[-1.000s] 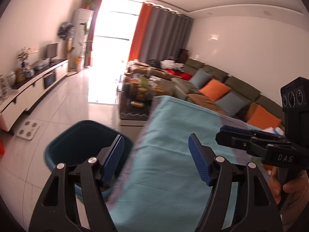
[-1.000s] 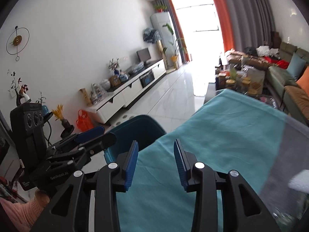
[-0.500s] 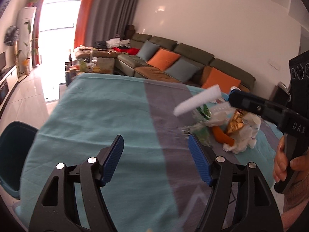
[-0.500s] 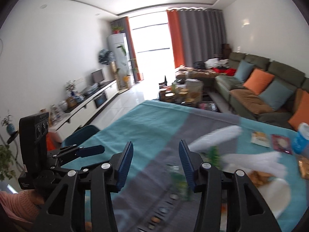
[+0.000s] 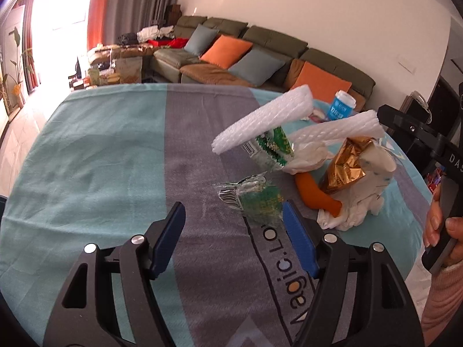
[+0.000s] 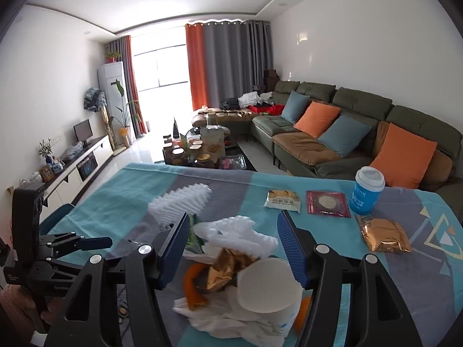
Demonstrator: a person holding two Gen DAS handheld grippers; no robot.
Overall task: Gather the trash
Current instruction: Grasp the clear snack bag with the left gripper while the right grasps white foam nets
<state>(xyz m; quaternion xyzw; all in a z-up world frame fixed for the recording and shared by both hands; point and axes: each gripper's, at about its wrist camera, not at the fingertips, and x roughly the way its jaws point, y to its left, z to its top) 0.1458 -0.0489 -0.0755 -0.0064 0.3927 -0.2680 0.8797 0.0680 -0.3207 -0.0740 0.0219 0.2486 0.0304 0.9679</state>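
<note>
While both grippers tilt down at the trash pile (image 6: 237, 274), left gripper (image 5: 234, 231) spread and empty, right gripper (image 6: 234, 245) just widening, nothing pinched, foam sleeve (image 5: 263, 121) slanting up-right.

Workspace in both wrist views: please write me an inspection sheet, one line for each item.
Surface: table under a teal and grey cloth.
Job's things: trash pile with white foam sheets, gold wrapper, orange peel, crumpled tissue, green wrapper.
Clutter: blue cup, yellow packet, red packet, gold packet.
Grippers: left tongs open, empty, beside the green wrapper; right tongs just opening, over the pile, nothing pressed.
Cables: nothing seen.
Surroundings: sofa, coffee table, TV cabinet.
</note>
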